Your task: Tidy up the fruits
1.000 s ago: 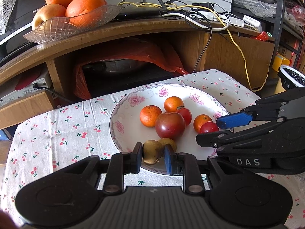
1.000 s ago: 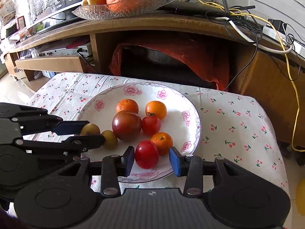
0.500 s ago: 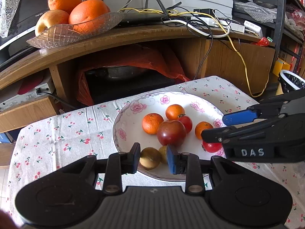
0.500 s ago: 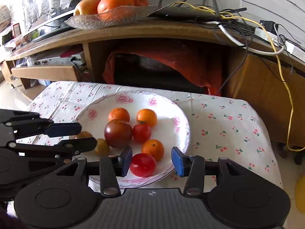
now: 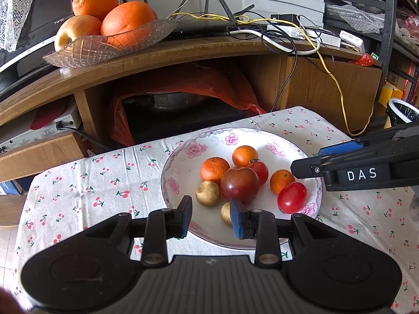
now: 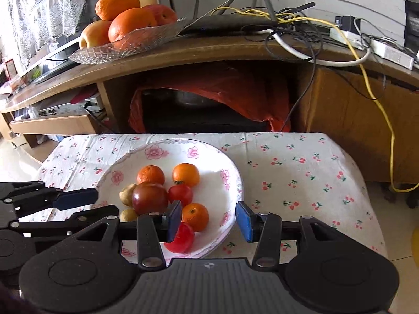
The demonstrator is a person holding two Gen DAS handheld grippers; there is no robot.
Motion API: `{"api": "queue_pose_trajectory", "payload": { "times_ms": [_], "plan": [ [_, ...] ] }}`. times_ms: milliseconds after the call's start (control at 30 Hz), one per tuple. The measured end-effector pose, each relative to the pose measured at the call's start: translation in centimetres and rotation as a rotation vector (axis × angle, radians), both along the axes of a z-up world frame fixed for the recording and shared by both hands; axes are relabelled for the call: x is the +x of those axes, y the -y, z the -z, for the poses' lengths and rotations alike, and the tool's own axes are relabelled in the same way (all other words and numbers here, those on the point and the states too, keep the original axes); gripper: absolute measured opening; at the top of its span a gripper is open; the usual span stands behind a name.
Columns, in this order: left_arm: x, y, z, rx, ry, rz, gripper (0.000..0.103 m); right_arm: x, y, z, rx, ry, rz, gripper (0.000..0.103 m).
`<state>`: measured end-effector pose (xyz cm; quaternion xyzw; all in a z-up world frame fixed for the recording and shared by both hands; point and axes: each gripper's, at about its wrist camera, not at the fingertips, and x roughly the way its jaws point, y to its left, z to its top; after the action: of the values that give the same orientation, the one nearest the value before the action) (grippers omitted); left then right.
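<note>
Eight fruits are held in the floral plate [image 5: 180, 157] on the desk [image 5: 86, 183]: three oranges, two red tomatoes, one dark apple [image 5: 239, 184] and two brownish fruits. The jaws of the left gripper [image 5: 210, 216] and the right gripper [image 6: 208, 221] are spread open and empty at the plate's near rim.

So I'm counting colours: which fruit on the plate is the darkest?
The big maroon fruit mid-plate, far larger and darker than the bright tangerines, red tomatoes and tan fruits around it.
</note>
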<state>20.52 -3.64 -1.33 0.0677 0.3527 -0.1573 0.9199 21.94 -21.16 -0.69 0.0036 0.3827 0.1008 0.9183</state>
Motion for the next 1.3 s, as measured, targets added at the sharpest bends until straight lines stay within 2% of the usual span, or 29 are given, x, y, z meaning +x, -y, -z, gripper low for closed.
{"api": "queue_pose_trajectory", "payload": {
  "times_ms": [167,400,1000,1300],
  "plan": [
    [-0.7,0.3,-0.4,0.009,0.013,0.007,0.048,-0.8,-0.3,-0.2,-0.027,0.000,0.001,0.040],
    [-1.5,0.6,-1.2,0.020,0.033,-0.023,0.069,-2.0,-0.1,-0.7,-0.048,0.004,0.022,0.041],
    [-4.3,0.4,-2.4,0.062,0.077,-0.092,0.102,-5.5,-0.1,-2.0,-0.078,0.033,0.053,0.047],
    [-4.5,-0.8,-2.4,0.022,0.048,-0.172,0.103,-6.1,0.2,-1.9,-0.089,0.021,0.076,0.047]
  ]
}}
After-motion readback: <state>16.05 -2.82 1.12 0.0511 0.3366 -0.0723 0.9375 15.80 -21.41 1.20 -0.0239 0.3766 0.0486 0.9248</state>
